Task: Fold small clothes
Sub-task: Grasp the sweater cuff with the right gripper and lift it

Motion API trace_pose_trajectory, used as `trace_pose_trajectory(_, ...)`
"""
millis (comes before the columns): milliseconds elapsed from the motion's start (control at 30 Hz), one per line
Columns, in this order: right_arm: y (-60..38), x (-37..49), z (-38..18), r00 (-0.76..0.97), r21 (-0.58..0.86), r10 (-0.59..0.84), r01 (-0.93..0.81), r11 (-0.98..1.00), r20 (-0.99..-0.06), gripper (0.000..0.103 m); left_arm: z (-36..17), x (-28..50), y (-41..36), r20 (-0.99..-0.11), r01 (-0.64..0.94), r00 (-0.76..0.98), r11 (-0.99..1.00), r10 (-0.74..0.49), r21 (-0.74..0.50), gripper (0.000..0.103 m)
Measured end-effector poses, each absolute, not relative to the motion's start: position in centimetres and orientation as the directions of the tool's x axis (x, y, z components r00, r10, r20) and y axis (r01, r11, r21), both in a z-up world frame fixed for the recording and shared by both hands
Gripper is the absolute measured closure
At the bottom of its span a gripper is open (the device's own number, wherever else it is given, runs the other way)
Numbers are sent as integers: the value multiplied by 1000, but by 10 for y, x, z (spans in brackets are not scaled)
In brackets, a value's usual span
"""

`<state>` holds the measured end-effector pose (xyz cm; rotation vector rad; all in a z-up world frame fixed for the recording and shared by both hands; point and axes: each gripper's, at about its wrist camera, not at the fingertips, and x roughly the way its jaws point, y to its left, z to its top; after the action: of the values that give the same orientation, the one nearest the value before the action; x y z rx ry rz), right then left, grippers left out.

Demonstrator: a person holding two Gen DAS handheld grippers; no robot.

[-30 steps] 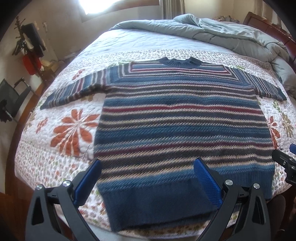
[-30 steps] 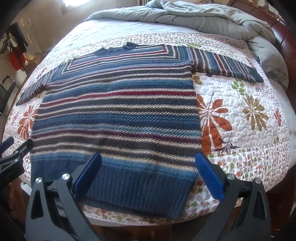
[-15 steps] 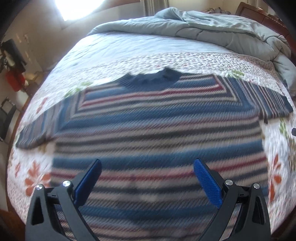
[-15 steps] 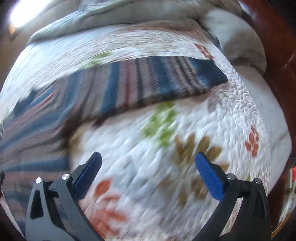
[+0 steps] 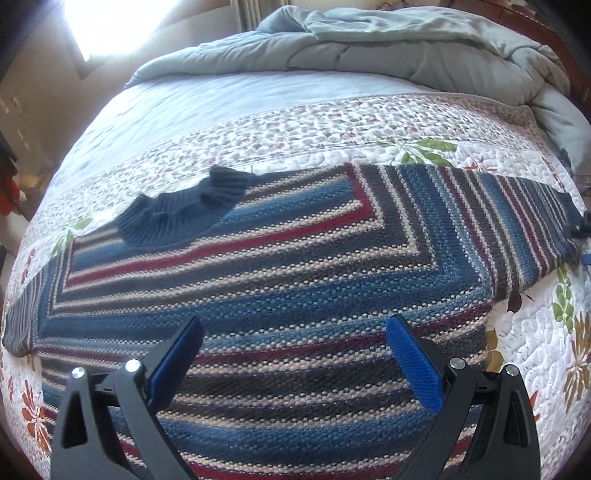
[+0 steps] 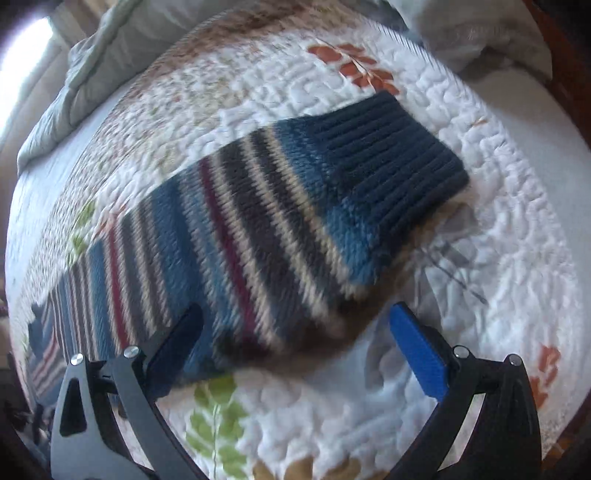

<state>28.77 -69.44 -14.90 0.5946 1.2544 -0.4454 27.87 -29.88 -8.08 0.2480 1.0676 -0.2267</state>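
Observation:
A striped knit sweater (image 5: 295,280) in blue, red, cream and dark bands lies flat on the bed, its dark ribbed collar (image 5: 184,214) toward the pillows. My left gripper (image 5: 295,354) hovers open over the chest, nothing between its blue pads. The sweater's right sleeve (image 6: 236,236) stretches out sideways and ends in a dark ribbed cuff (image 6: 391,155). My right gripper (image 6: 295,339) is open just above the lower edge of that sleeve, near the cuff. A bit of the right gripper (image 5: 581,229) shows at the sleeve end in the left wrist view.
A white quilted floral bedspread (image 5: 332,122) covers the bed. A rumpled grey duvet (image 5: 388,44) is piled at the head end. Dark wooden bed frame (image 6: 569,66) runs along the right side. A bright window (image 5: 107,22) is behind.
Both grippers moved forward from the hem: the left up over the chest toward the collar, the right out and down to the right sleeve's cuff. Both stayed open.

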Motion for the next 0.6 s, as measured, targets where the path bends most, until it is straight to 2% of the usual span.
trace_pose_trajectory(133, -711, 291, -157, 284, 207, 22, 639, 741, -958, 2, -84, 274, -293, -879, 311, 474, 943, -49, 115, 4)
trace_pose_trajectory(200, -713, 295, -155, 287, 189, -4, 642, 743, -958, 9, -85, 273, -286, -878, 313, 477, 942, -43, 124, 4)
trace_pose_trajectory(233, -713, 298, -154, 277, 162, -29, 642, 750, -960, 25, -85, 274, -282, -878, 309, 477, 942, -37, 128, 4)
trace_pose_trajectory(333, -709, 301, -144, 270, 111, -88, 642, 759, -959, 63, -89, 280, -271, -883, 285, 468, 949, -15, 135, 4)
trace_pose_trajectory(367, -708, 302, -141, 280, 113, -90, 634, 765, -956, 84, -91, 284, -265, -889, 270, 459, 954, -9, 130, 4)
trace_pose_trajectory(400, -704, 303, -136, 301, 138, -74, 624, 769, -951, 89, -92, 287, -260, -892, 259, 451, 958, -7, 123, 4)
trace_pose_trajectory(500, -683, 300, -113, 356, 125, -120, 592, 796, -927, 90, -91, 292, -241, -890, 218, 456, 968, 15, 128, 4)
trace_pose_trajectory(600, -630, 301, -84, 441, 101, -131, 465, 879, -888, 91, -86, 294, -219, -879, 189, 474, 970, 47, 153, 4)
